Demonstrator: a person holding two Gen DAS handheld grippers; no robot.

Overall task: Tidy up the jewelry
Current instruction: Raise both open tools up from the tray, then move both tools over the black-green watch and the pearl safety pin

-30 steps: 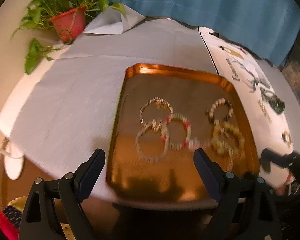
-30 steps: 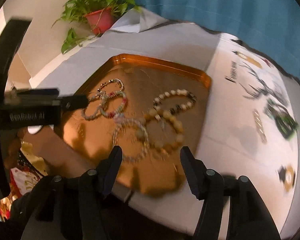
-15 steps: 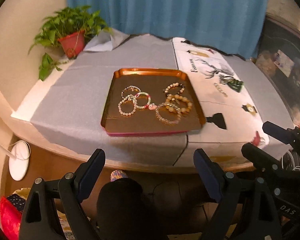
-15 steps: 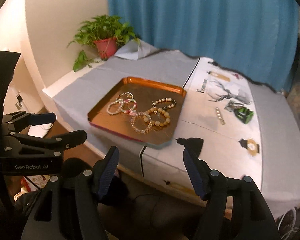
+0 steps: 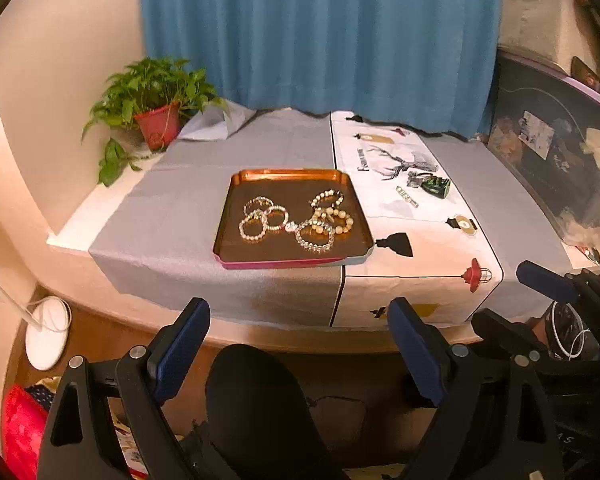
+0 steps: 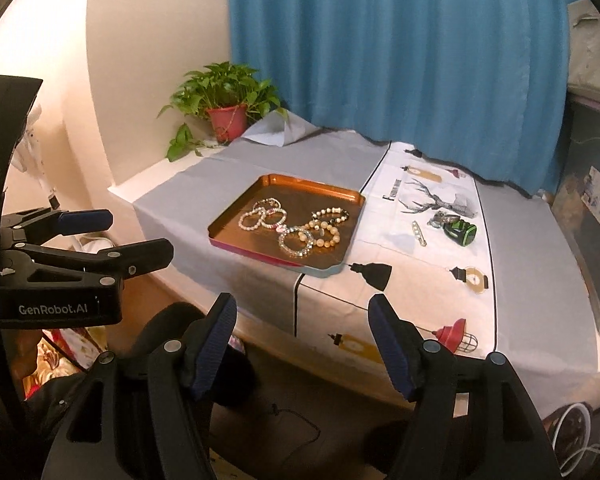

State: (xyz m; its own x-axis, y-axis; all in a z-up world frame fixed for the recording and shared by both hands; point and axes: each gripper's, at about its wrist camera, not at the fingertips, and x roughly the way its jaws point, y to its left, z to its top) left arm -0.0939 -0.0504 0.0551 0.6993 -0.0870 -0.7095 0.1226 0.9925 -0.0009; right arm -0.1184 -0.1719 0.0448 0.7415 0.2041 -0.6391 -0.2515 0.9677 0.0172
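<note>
Left gripper (image 5: pixel 298 344): jaws spread wide, nothing between, short of table edge.
Right gripper (image 6: pixel 302 334): jaws apart, empty, also short of table.
Left view alone shows white round lamp base (image 5: pixel 46 332) on floor; right view alone shows "GenRobot.AI" lettering on left gripper body.
Copper tray (image 5: pixel 256 257) on grey cloth (image 5: pixel 172 216) holds cluster of beaded bracelets (image 5: pixel 296 218), some overlapping.
Beyond, potted plant (image 5: pixel 156 98), blue curtain (image 5: pixel 316 32).

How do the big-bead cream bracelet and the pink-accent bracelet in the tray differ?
The big-bead cream bracelet has chunky pale beads; the pink-accent bracelet has much finer beads, partly pink. The cream one lies on the right side of the copper tray, the pink one on the left, overlapping neighbouring white bead rings. Both lie flat in the tray, untouched by either gripper.
</note>
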